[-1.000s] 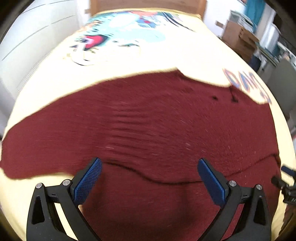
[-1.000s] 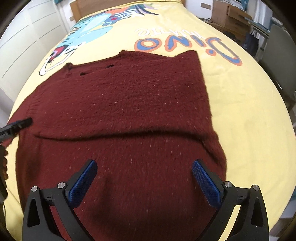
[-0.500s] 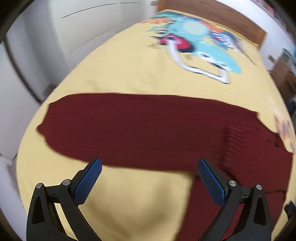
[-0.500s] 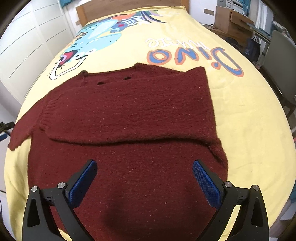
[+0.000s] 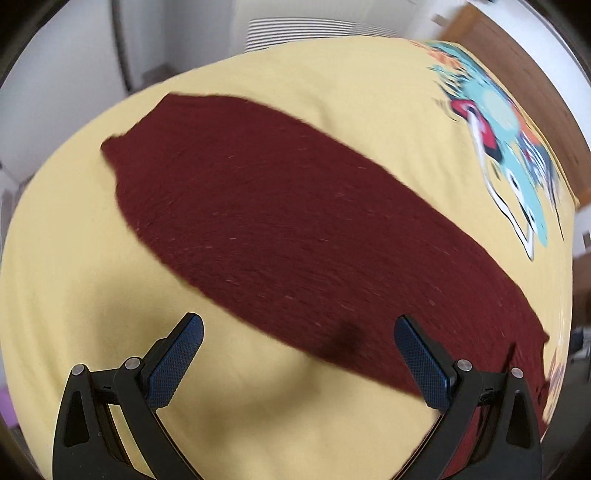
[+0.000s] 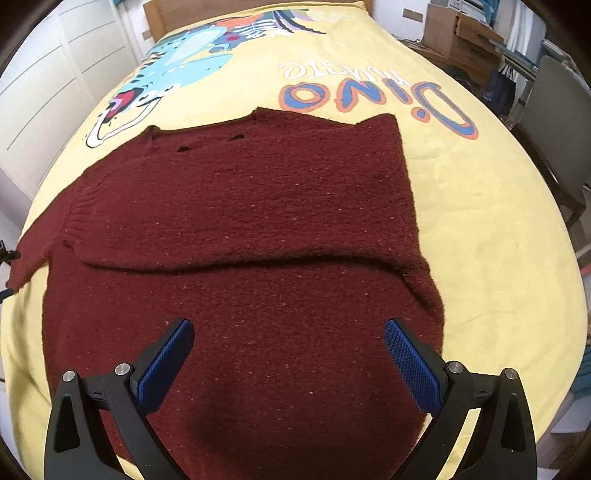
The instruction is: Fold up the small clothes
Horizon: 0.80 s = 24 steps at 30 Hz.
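Observation:
A dark red knitted sweater [image 6: 258,229] lies flat on a yellow bedspread [image 6: 480,206]. One sleeve is folded across its body, with the fold edge running left to right. The other sleeve [image 5: 280,229] stretches out flat to the left in the left wrist view. My left gripper [image 5: 295,354] is open and empty, hovering above the near edge of that sleeve. My right gripper [image 6: 288,350] is open and empty above the sweater's lower body. The sweater's bottom hem is hidden below both views.
The bedspread carries a dinosaur print [image 6: 184,62] and "Dino" lettering [image 6: 376,99]. A wooden headboard [image 6: 162,14] stands at the far end. White cupboard doors [image 6: 48,85] are on the left; cardboard boxes [image 6: 461,37] and a grey chair [image 6: 557,122] are on the right.
My left gripper has swung left, from over the sweater's body to over the outstretched sleeve. My right gripper has drawn back slightly, showing more of the sweater. Both stayed open.

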Motion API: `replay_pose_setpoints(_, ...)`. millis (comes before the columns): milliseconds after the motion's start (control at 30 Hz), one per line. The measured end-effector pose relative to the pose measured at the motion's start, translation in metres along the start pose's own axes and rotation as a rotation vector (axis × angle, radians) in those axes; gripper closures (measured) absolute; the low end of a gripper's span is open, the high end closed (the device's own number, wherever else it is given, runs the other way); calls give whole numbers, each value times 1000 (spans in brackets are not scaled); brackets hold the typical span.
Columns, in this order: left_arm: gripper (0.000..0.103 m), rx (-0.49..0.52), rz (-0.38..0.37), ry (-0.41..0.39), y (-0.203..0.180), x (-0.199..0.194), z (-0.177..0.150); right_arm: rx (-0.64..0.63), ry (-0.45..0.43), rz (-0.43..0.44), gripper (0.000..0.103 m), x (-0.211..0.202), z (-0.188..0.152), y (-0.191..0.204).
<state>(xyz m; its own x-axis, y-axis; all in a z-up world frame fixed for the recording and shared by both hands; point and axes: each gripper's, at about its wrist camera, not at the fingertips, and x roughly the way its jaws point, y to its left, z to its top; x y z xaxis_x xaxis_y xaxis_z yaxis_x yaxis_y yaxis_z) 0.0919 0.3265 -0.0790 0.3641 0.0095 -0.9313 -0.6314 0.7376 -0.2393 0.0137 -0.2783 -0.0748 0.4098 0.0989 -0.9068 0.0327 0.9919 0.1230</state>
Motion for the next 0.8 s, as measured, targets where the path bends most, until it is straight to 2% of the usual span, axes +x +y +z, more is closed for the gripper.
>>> replay_pose_setpoints(100, 1, -46, 7, 24, 10, 11, 11, 4, 2, -11, 1, 0, 1, -3)
replay_pose_setpoints(367, 3, -72, -88, 64, 28, 25, 23, -17, 24, -23, 1, 6, 2, 2)
replay_pose_setpoints(433, 15, -61, -84, 67, 29, 25, 25, -24, 31, -23, 1, 9, 2, 4)
replay_pose_setpoints(500, 49, -52, -48, 67, 31, 22, 26, -25, 34, -22, 1, 11, 2, 4)
replay_pose_setpoints(533, 57, -54, -55, 67, 32, 20, 27, -23, 35, -25, 1, 12, 3, 2)
replay_pose_setpoints(600, 89, -50, -107, 90, 31, 19, 26, -16, 36, -32, 1, 13, 4, 0)
replay_pose_setpoints(633, 92, -34, -119, 108, 28, 19, 25, -11, 35, -34, 1, 14, 4, -2)
replay_pose_setpoints(700, 96, 21, -84, 98, 20, 15, 25, 2, 37, -38, 1, 15, 4, -6)
replay_pose_setpoints(800, 97, 97, -64, 81, 6, 3, 18, 13, 37, -44, 1, 14, 4, -12)
